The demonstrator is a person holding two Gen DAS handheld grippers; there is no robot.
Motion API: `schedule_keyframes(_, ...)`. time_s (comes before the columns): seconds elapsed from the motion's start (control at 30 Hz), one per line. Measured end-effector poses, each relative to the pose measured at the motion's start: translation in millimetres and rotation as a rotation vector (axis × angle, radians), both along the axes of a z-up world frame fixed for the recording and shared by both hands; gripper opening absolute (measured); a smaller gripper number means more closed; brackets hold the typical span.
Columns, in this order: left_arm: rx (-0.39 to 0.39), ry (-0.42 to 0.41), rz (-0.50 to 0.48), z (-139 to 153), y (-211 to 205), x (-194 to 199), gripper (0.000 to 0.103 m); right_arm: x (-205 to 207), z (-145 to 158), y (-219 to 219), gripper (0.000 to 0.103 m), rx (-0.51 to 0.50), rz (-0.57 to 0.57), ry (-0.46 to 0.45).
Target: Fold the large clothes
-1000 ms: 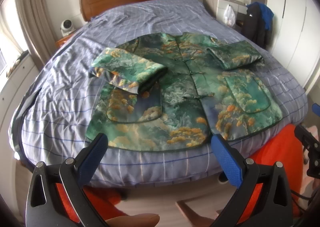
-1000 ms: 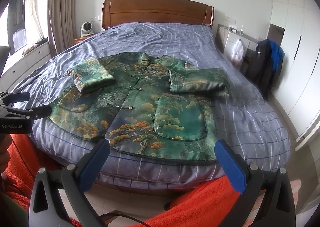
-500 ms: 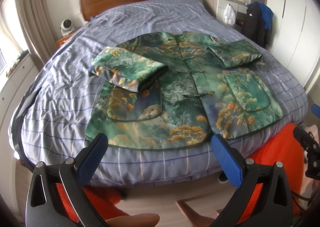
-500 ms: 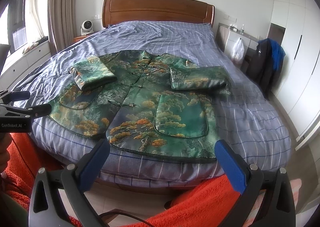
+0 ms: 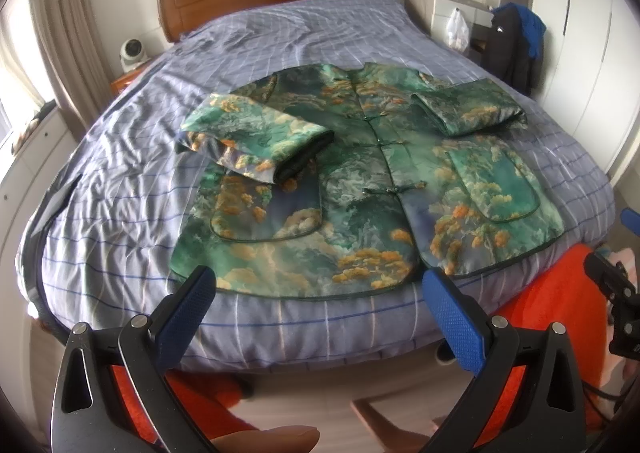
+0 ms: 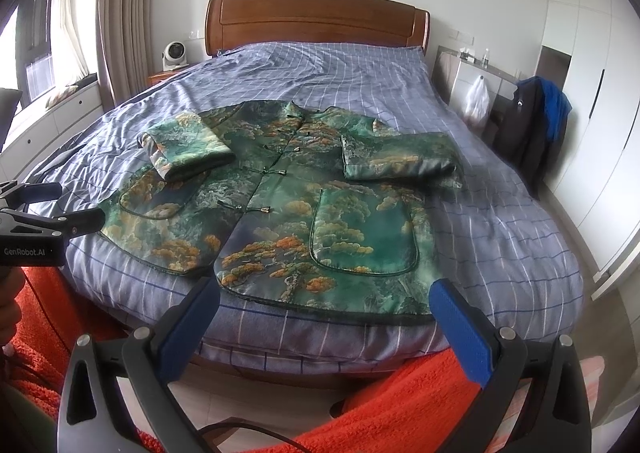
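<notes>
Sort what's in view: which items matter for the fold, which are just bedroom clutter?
Job:
green patterned jacket, both sleeves already folded in
left gripper, open
right gripper, open
bed, work surface

Clutter:
small fan
white plastic bag
dark jacket on chair

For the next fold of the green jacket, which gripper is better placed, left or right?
Neither clearly. Both are open, short of the hem of the jacket. The left gripper faces its left half, the right gripper the pocket side. Probably both lift the hem together.
</notes>
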State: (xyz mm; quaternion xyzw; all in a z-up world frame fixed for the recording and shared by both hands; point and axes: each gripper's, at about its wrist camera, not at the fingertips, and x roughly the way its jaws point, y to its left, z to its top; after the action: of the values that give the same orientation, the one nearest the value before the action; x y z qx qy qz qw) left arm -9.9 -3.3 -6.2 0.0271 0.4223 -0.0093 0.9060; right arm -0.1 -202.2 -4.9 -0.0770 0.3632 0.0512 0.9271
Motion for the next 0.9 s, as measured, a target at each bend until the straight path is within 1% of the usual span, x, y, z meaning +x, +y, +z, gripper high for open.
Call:
schedule_keyframes(0.47,-0.001,-0.004,0.0,-1.9,-2.7,-1.5,0.103,1.3,-0.7,-1.3,0.103,0.005,-0.004,-0.006)
schedule_keyframes(0.57,-0.005,-0.002,0.0,-3.4,-3.2,-2.2,0.103,2.0,-2.1,-0.9,0.103,0.004,-0.006,0.004)
schedule_keyframes(0.9,-0.015,0.01,-0.003,-3.8,-0.9,-0.3,0.103,2.2,-3.5,9.5,0.103,-0.013,0.013,0.011)
